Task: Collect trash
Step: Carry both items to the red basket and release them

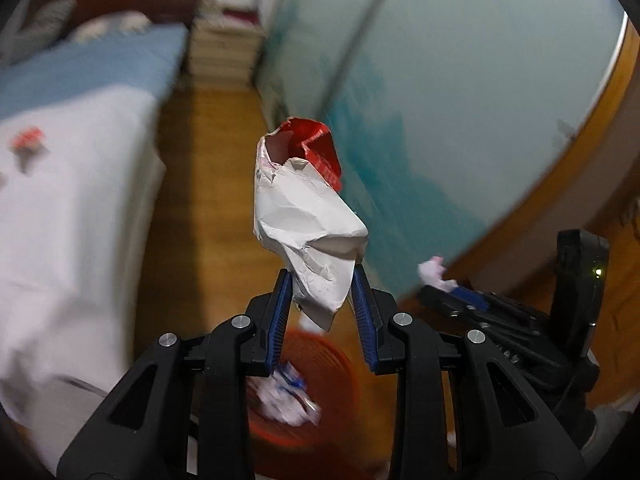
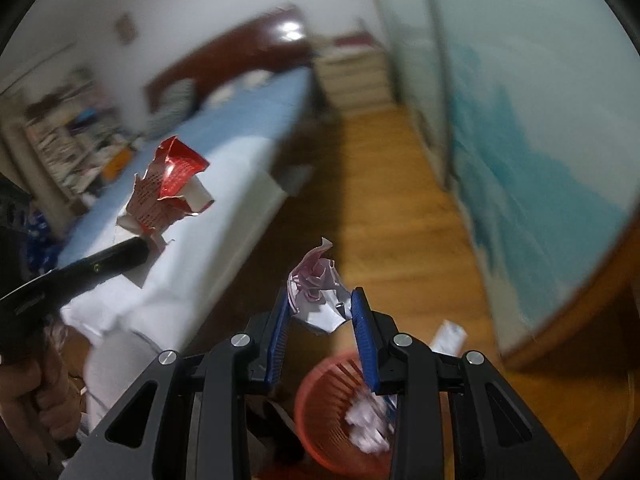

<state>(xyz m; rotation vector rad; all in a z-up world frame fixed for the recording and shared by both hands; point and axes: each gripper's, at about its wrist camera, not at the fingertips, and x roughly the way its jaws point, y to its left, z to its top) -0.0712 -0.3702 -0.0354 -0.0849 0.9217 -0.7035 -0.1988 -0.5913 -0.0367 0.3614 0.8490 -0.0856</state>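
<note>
Probably bedroom: bed (image 2: 240,120), headboard (image 2: 240,46)

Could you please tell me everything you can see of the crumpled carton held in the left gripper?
The crumpled white-and-red cardboard carton is creased paperboard, plain white on one face and printed red at its torn-open top. It stands roughly upright, its narrow lower end pinched between the blue pads of the left gripper, touching nothing else. It hangs in the air above the orange slatted plastic basket, which already holds crumpled paper.

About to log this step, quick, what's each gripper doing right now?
Left gripper: shut on the crumpled red-and-white carton, above the red basket.
Right gripper: shut on a crumpled paper wad.
</note>
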